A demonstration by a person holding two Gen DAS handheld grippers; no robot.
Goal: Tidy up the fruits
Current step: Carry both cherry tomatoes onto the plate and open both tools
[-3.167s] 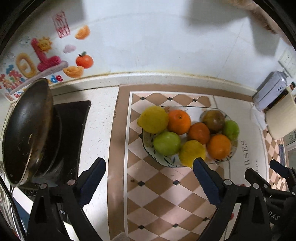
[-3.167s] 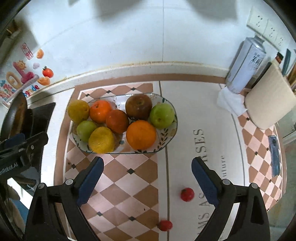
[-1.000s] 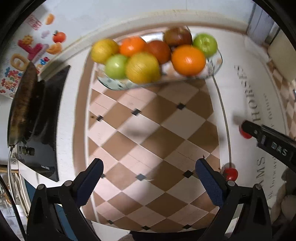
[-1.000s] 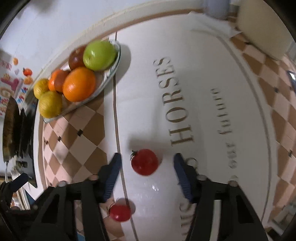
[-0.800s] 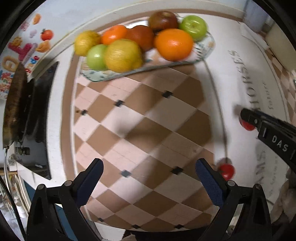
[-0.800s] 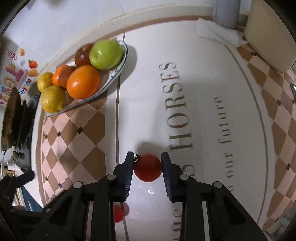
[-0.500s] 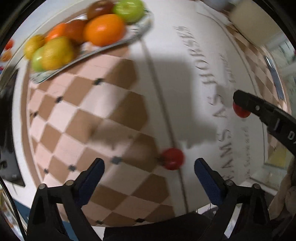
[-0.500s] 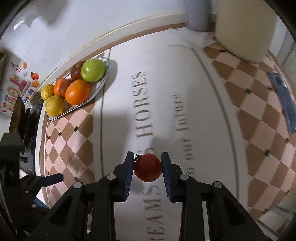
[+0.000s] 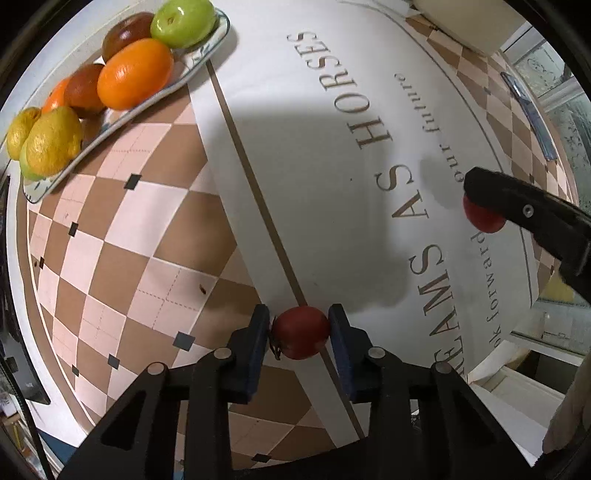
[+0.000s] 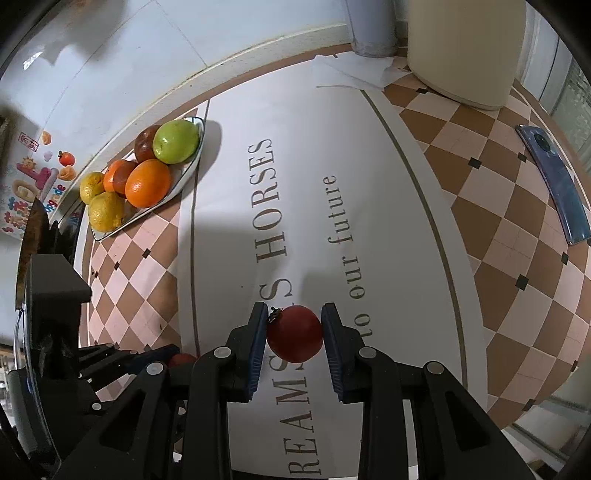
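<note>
My left gripper (image 9: 300, 334) is shut on a small red tomato (image 9: 301, 336) at the mat's near edge. My right gripper (image 10: 294, 334) is shut on a second red tomato (image 10: 294, 339) and holds it above the lettered mat. That tomato also shows in the left wrist view (image 9: 482, 218) beside the right gripper's finger (image 9: 524, 210). The patterned fruit dish (image 9: 201, 55) with oranges, lemons, green apples and dark fruit sits at the far left; it also shows in the right wrist view (image 10: 184, 177).
A blue phone (image 10: 554, 181) lies at the right on the checkered mat. A cream container (image 10: 461, 51), a grey can (image 10: 369, 29) and a white tissue (image 10: 354, 72) stand at the back. A pan and stove (image 10: 37, 229) are at the left.
My left gripper has closed on the nearer tomato. My right gripper, shut on its tomato since 0.8 s ago, has lifted it off the mat.
</note>
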